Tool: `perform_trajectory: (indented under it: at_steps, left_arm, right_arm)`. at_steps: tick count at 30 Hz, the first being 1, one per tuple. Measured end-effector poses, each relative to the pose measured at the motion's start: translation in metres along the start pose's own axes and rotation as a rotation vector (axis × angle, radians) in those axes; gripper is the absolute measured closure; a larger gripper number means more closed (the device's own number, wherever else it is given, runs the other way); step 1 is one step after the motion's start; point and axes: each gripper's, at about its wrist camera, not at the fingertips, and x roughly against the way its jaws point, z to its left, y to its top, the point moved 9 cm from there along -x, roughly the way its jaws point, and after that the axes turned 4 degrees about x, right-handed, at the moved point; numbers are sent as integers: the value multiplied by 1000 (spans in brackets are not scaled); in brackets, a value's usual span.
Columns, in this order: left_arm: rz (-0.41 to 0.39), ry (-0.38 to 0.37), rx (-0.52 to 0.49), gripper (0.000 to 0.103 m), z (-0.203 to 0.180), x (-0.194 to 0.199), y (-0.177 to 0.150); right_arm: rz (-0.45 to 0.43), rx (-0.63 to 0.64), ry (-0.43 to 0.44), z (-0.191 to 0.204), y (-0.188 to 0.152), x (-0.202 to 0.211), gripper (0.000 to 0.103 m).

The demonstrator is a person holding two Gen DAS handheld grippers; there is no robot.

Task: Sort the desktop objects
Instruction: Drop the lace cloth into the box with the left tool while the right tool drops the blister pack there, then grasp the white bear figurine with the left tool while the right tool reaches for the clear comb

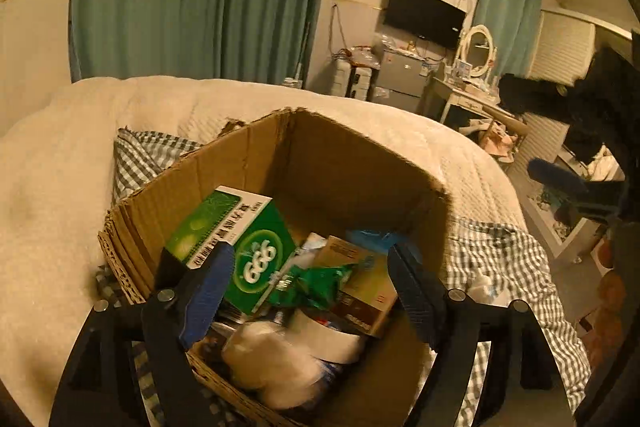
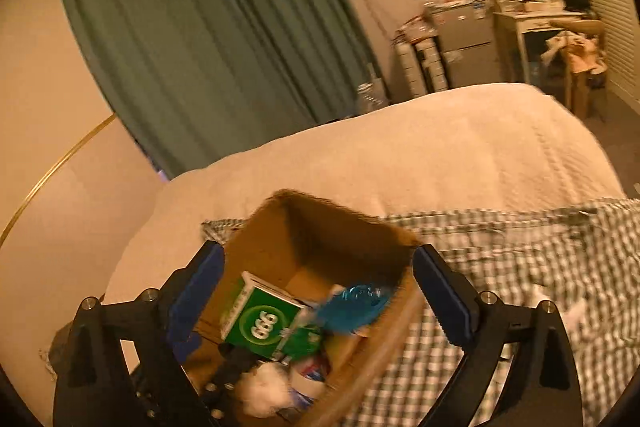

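Both over the box [image 1: 332, 163], which sits on a checked cloth [image 1: 500, 263] on the bed [image 1: 60, 187]. Left claw [image 1: 308, 279] spread wide and empty, just above the contents. Right claw [image 2: 320, 295] likewise gaping, nothing between the blue pads [image 2: 196, 287], poised a little higher over the same opening. Inside, packed together: green carton [image 1: 256, 247] leaning on the left wall, green packet [image 1: 316, 281] beside it, brown carton [image 1: 360, 287] to the right, blue plastic thing [image 2: 354, 305] near the far side, tape roll [image 1: 328, 335] and white wad [image 1: 264, 363] at the near edge.

Judging by that: drop-off stage, items gathered in, nothing in either grip. A small white scrap [image 2: 576, 311] lying on the cloth outside, perhaps left to collect, though too blurred to name. Next: lift clear of the rim without snagging cardboard, then swing out to search cloth and bed for strays.
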Motion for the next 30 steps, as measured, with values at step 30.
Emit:
perform_trajectory:
  at_steps: [30]
  left_arm:
    - [99,-237,-244,3,-232,-91,-127]
  right_arm:
    - [44,-126,-264,-289,-127,78,3]
